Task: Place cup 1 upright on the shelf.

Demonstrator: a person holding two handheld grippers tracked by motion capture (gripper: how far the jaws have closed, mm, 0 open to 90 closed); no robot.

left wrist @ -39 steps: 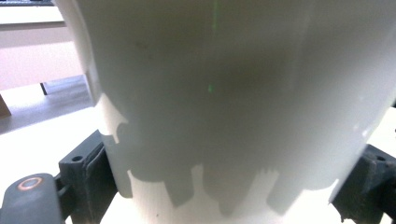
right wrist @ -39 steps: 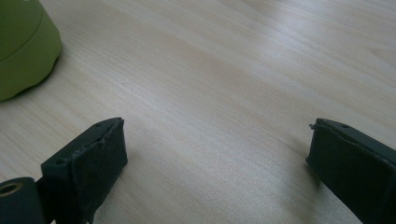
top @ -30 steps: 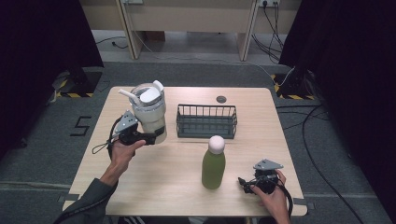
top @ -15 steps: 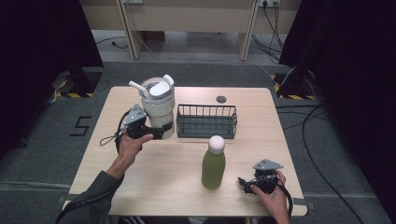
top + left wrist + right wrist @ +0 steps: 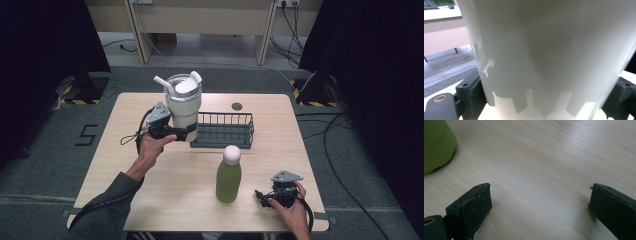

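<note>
Tumbler: held upright above the table's far left part, just beside the wire basket's left end.
Left gripper: jaws clamped on the tumbler's lower body.
Basket from tumbler: to the right, long axis crosswise.
Right gripper: jaws spread, resting near the green bottle.

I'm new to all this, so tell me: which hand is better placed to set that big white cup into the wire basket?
Left. The left gripper already clamps the cup right beside the basket. The right gripper rests open at the table's near edge, by the green bottle.
</note>
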